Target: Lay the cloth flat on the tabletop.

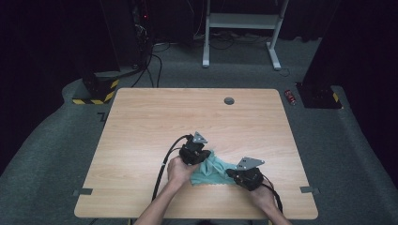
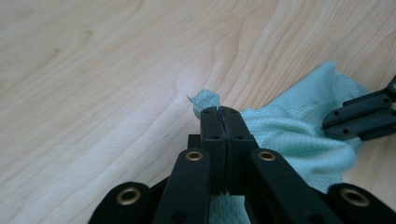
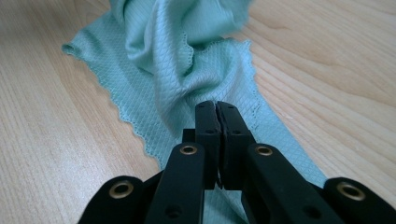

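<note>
A teal cloth [image 1: 213, 168] lies bunched on the wooden table [image 1: 155, 122], stretched between both grippers. My left gripper [image 1: 205, 153] is shut on one corner of the cloth [image 2: 299, 135]; a small tip of fabric pokes out past its jaws [image 2: 219, 110]. My right gripper [image 1: 231, 172] is shut on a fold at the cloth's other side, and the cloth [image 3: 187, 56] runs wrinkled away from its closed jaws [image 3: 217, 105]. The right gripper's black jaws [image 2: 359, 114] also appear at the right of the left gripper view, closed on the cloth's edge.
A round cable hole [image 1: 229, 101] sits near the table's far edge. Cables trail from both grippers toward the near edge. A white desk frame [image 1: 241, 28] and dark equipment stand on the floor beyond the table.
</note>
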{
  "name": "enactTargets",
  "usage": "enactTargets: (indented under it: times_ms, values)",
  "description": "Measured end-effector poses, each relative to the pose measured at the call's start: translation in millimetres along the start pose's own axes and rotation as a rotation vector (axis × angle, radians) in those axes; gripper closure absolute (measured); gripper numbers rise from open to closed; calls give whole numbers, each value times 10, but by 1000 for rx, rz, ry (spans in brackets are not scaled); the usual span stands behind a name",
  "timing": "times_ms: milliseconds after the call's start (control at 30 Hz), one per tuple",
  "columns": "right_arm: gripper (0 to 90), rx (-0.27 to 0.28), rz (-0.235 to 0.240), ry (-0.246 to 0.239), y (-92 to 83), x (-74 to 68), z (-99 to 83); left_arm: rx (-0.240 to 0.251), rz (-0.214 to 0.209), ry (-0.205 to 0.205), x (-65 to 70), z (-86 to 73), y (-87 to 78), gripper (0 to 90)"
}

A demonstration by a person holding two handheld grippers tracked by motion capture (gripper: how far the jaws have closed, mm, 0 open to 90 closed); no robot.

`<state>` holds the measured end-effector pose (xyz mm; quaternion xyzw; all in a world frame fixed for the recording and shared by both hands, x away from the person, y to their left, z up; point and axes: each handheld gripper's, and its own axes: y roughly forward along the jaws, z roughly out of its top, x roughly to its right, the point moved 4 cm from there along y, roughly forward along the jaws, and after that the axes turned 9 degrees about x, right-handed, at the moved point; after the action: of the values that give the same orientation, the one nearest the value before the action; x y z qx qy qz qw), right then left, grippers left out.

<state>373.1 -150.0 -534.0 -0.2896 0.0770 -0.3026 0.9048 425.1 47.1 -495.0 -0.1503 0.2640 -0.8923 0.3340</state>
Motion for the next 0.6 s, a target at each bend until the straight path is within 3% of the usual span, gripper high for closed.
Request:
enactTargets:
  times_ms: [67,233,333,433,600]
  values:
    - [882,3,-7,-7,-28,10,1,18,14,13,8,-31,-123,889]
    - [825,-2,14,-9,-75,5,-26,10,-6,12,108,-261,-287,886]
    - [793,20,-5,33,-111,76,-11,-7,1,19,149,-410,-308,880]
    - [779,42,-33,88,-103,194,59,-6,1,0,157,-486,-293,873]
    - [731,16,-35,101,67,211,154,-11,-10,-9,186,-552,-272,873]
